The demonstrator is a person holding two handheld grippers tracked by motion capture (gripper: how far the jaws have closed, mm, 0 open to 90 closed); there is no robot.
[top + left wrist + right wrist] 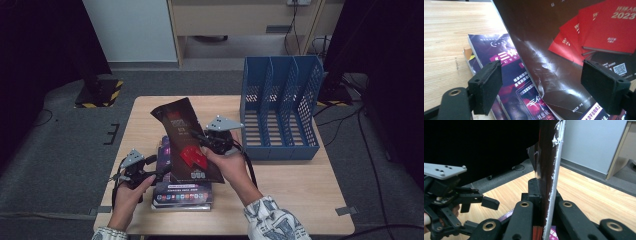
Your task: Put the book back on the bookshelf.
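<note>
My right gripper (202,146) is shut on the right edge of a dark brown magazine (182,135) with red books on its cover, holding it tilted above the table. In the right gripper view the jaws (544,192) pinch its worn white edge (550,170). Beneath it lies a stack of purple books (182,192). My left gripper (157,169) is at the stack's left side, open. Its pads (487,87) press on nothing, while the magazine (564,50) and the top purple book (506,67) lie beyond them. The right gripper view also shows the left gripper (480,213).
A blue three-slot file holder (280,107) stands at the back right of the wooden table (300,200). Bare tabletop lies in front of it and along the back left. Black stands and cables are on the floor around the table.
</note>
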